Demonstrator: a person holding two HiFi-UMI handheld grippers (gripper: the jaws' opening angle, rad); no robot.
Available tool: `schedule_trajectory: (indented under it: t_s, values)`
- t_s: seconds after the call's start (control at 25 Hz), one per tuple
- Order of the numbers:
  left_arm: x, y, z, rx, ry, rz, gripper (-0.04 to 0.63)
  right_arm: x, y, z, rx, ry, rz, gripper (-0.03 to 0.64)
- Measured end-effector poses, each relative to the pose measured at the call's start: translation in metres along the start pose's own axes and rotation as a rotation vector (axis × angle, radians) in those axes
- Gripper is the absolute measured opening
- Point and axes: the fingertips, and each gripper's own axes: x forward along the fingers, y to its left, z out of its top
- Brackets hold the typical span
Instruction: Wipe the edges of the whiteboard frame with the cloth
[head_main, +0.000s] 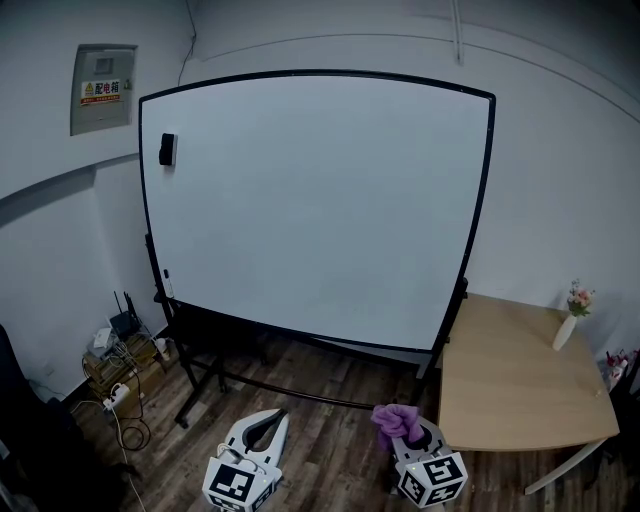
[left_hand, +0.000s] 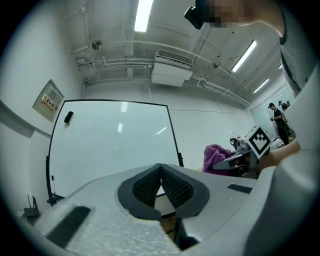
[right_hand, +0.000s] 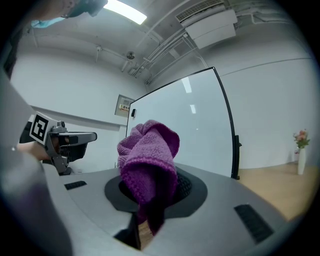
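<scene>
The white whiteboard (head_main: 310, 200) with its thin black frame (head_main: 315, 72) stands upright on a dark stand at the far side, well apart from both tools, so wiping has not started. The right hand-held gripper (right_hand: 152, 187) is clamped on a purple knitted cloth (right_hand: 150, 155), which bunches loosely above the jaws. The left hand-held gripper (left_hand: 161, 175) has its 2 jaws together at the tips, with nothing between them. Both are held low and near, over the wooden floor. Probable faults from here:

- The cloth appears pinched by 1 fold only, so dragging it along an edge may pull it free.
- The light wooden table (head_main: 510, 380) stands just beside the lower right of the frame, so a sweep there may strike it or the white flower vase (head_main: 567, 325).
- Firm pressure may shift the stand.
</scene>
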Motion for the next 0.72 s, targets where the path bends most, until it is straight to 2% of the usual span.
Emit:
schedule_trajectory:
  t_s: [0.72]
  values:
    - [0.000, -0.011, 0.000, 0.027, -0.018, 0.023, 0.017, -0.009, -0.004, -0.003, -0.003, -0.009, 0.030, 0.077]
